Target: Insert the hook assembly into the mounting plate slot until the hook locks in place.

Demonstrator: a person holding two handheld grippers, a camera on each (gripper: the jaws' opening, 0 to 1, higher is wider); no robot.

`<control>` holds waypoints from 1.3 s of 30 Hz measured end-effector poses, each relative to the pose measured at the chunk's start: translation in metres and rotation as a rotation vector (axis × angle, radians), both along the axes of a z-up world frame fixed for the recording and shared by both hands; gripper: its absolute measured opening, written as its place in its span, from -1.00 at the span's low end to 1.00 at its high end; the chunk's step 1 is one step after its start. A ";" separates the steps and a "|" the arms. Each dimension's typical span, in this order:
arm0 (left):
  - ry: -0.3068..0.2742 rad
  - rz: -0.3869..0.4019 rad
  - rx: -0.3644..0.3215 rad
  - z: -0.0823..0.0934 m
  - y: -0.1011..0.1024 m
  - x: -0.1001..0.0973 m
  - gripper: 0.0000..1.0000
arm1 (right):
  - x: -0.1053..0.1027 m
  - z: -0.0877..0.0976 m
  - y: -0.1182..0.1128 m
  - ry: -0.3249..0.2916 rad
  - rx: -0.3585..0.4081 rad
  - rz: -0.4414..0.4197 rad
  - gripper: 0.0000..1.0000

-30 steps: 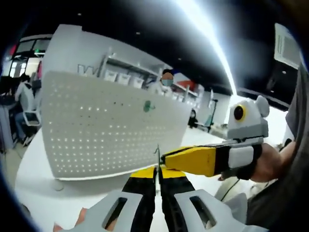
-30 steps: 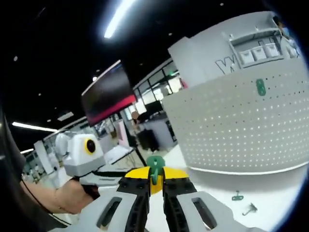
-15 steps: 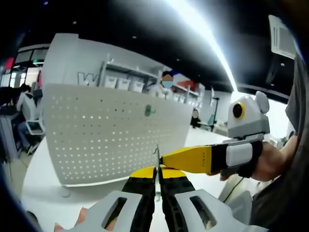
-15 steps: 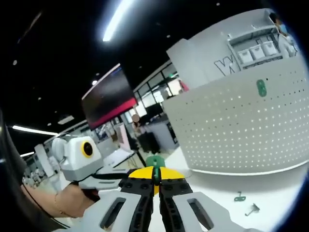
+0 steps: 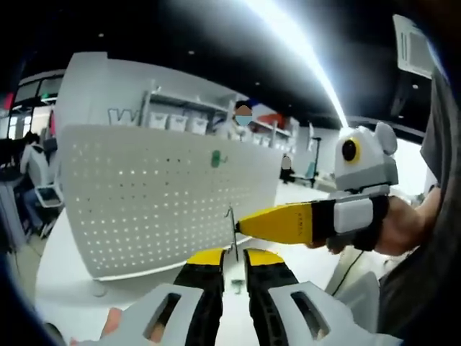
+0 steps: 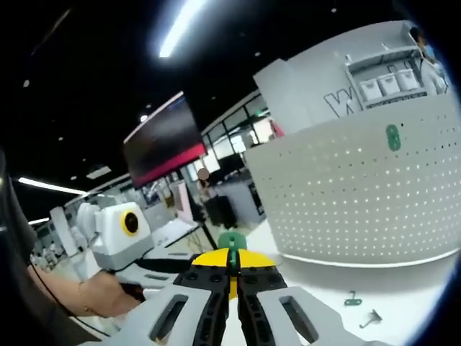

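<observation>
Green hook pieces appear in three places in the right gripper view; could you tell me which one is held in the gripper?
The green piece pinched at the right gripper tips. The others are apart: one mounted on the pegboard, one lying on the table.

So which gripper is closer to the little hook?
Right: the right gripper pinches the hook; the left gripper has its jaws open around its lower end.

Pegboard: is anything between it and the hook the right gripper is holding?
Nothing visible. The right gripper holds the metal hook in open air, and the white pegboard behind it shows bare holes, with one green hook higher up.
</observation>
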State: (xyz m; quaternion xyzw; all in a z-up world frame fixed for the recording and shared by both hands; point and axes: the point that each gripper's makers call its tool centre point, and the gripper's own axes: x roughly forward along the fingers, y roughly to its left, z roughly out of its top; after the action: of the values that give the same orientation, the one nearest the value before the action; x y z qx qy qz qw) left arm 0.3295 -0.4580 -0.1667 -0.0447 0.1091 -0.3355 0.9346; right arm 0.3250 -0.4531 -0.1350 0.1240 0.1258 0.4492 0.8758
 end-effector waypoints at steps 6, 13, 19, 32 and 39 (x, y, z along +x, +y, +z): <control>0.002 -0.007 0.011 -0.002 -0.001 -0.002 -0.31 | 0.001 -0.002 -0.001 -0.016 -0.024 0.004 -1.00; -0.026 -0.011 0.017 0.007 0.000 -0.004 0.16 | 0.009 0.003 -0.007 -0.047 -0.039 -0.006 -1.00; -0.025 -0.032 -0.045 0.016 -0.004 -0.007 0.51 | 0.016 0.001 -0.014 -0.066 -0.060 -0.026 -1.00; -0.009 -0.017 -0.089 0.021 -0.008 -0.008 0.96 | 0.048 0.004 -0.047 -0.175 -0.110 -0.174 -1.00; -0.031 0.005 -0.089 0.025 -0.003 -0.005 1.00 | 0.069 -0.001 -0.066 -0.202 -0.128 -0.269 -1.00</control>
State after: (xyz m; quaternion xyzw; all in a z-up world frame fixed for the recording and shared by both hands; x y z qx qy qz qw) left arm 0.3244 -0.4607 -0.1420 -0.0811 0.0795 -0.3385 0.9341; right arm 0.3937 -0.5195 -0.1357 0.0380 0.0479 0.3294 0.9422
